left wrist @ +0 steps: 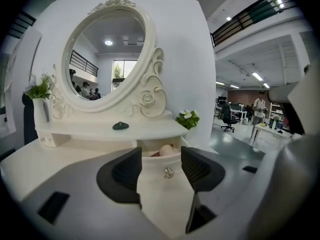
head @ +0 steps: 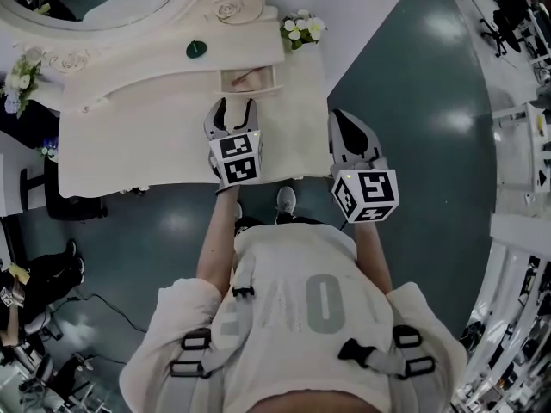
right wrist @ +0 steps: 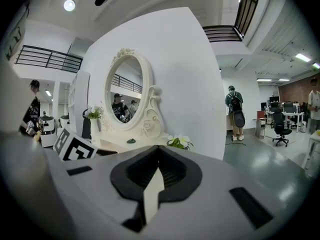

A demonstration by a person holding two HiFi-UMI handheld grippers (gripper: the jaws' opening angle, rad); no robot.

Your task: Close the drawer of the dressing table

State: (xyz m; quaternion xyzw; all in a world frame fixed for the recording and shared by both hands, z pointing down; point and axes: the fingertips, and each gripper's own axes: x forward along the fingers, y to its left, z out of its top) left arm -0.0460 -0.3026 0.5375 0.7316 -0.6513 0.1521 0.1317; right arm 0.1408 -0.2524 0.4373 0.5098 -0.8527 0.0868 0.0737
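The cream dressing table [head: 129, 144] has a small drawer [head: 250, 80] under its shelf, pulled out, with pinkish things inside it. In the left gripper view the drawer front [left wrist: 167, 181] and its metal knob [left wrist: 169, 172] lie between the jaws. My left gripper [head: 235, 103] is open and points at the drawer from just in front; its pads [left wrist: 125, 171] do not touch the drawer. My right gripper [head: 344, 119] hangs over the table's right edge with its jaws [right wrist: 158, 151] together and nothing held.
An oval mirror [left wrist: 107, 59] rises behind the shelf, on which a small green dish [head: 196, 49] lies. White flowers [head: 302, 28] stand at the shelf's right end, a vase of flowers [head: 21, 77] at its left. A standing person [right wrist: 234, 111] and office chairs are far off on the right.
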